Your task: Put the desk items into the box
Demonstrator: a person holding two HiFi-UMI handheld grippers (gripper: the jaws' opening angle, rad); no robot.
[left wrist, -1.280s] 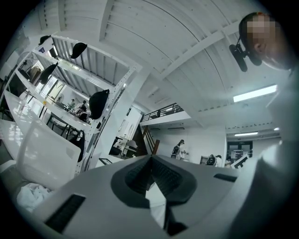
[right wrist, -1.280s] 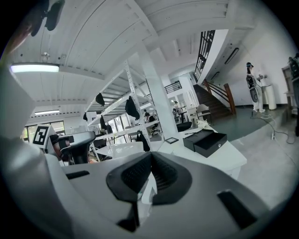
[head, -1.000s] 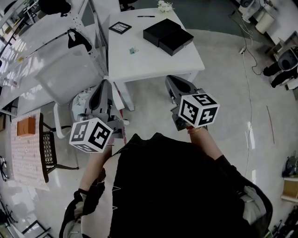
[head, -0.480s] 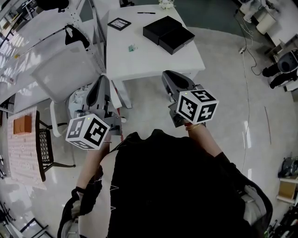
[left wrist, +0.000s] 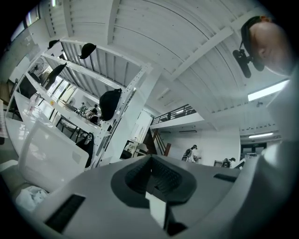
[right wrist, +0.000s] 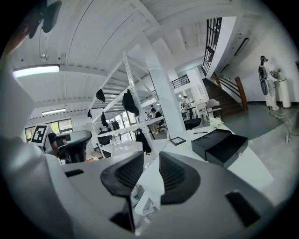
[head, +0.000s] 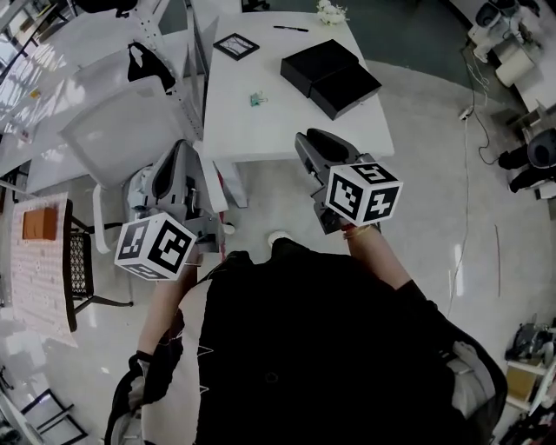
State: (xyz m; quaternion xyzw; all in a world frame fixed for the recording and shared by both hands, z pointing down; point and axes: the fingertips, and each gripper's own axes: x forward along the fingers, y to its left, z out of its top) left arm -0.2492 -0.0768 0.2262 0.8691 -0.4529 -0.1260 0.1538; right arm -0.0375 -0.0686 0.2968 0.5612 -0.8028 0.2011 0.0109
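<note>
A white desk (head: 287, 126) carries an open black box (head: 331, 76), a small picture frame (head: 235, 45), a pen (head: 290, 29), white flowers (head: 331, 12) and a small green clip (head: 258, 99). My right gripper (head: 306, 141) is level with the desk's near edge, short of the box. Its jaws have just been opening and stand apart with nothing between them. Along them, in the right gripper view (right wrist: 150, 156), I see the box (right wrist: 219, 144), the frame (right wrist: 177, 140) and the pen (right wrist: 201, 132). My left gripper (head: 178, 152) is left of the desk, shut and empty (left wrist: 150, 158).
A white chair (head: 122, 139) stands just ahead of the left gripper, beside a white shelving rack (head: 187, 52). A bin with a white bag (head: 141, 193) sits under the chair. A black office chair (right wrist: 74, 142) is further left. Cables (head: 469, 113) lie on the floor at the right.
The person and both grippers have moved forward, so the desk's near edge now lies close to the right gripper. The right jaws look wider apart than before.
</note>
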